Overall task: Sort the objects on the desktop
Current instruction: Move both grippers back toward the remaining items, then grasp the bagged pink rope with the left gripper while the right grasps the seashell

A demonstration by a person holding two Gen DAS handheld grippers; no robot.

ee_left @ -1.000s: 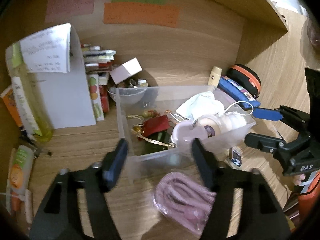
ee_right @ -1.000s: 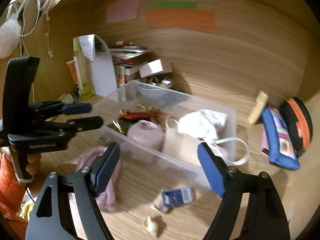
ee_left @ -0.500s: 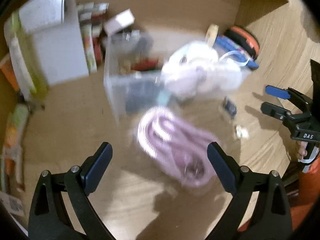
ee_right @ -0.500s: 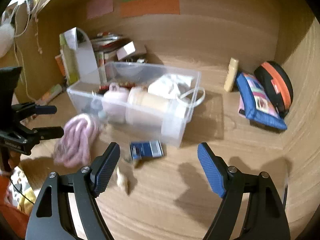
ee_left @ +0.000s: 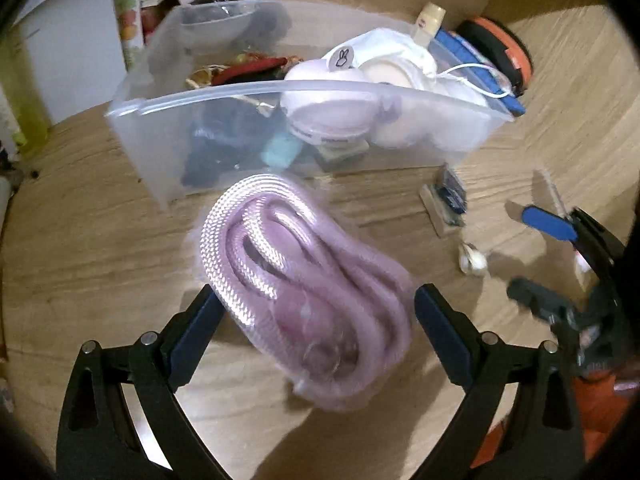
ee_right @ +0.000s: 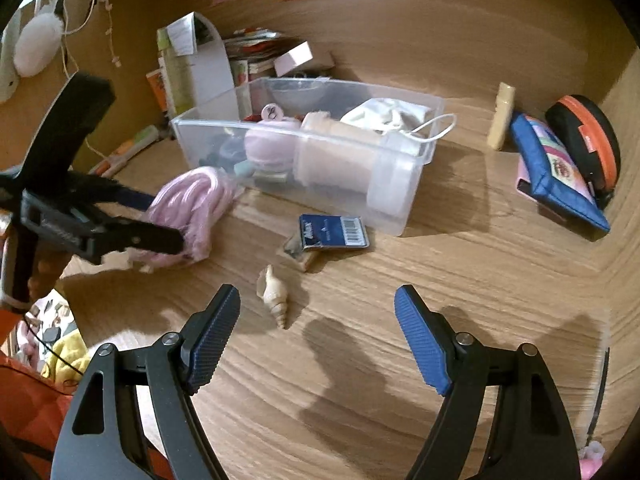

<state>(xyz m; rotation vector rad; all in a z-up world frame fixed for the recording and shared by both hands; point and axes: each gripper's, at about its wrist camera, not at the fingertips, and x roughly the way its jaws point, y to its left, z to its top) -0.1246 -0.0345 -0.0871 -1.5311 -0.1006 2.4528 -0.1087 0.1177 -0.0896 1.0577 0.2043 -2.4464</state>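
A bagged coil of pink cable [ee_left: 308, 288] lies on the wooden desk in front of a clear plastic bin [ee_left: 460, 136] filled with items. My left gripper [ee_left: 316, 320] is open, its fingers on either side of the cable's near end; it also shows in the right wrist view [ee_right: 160, 220] at the cable [ee_right: 196, 200]. My right gripper [ee_right: 316, 332] is open and empty above the desk, with a seashell [ee_right: 274, 296] just ahead of its left finger and a blue card pack [ee_right: 332, 232] beyond. The bin [ee_right: 400, 184] stands behind them.
A blue pouch [ee_right: 556, 172] and a black-and-orange case [ee_right: 588, 140] lie at the right against the side wall, with a cream eraser-like block [ee_right: 502, 120] beside them. Books, a white folder [ee_right: 208, 68] and a pink box [ee_right: 296, 56] stand behind the bin.
My left gripper opened wide, pulled back from the bin and came down around the pink cable. My right gripper drew back and lower; the shell and card pack now sit closer to it.
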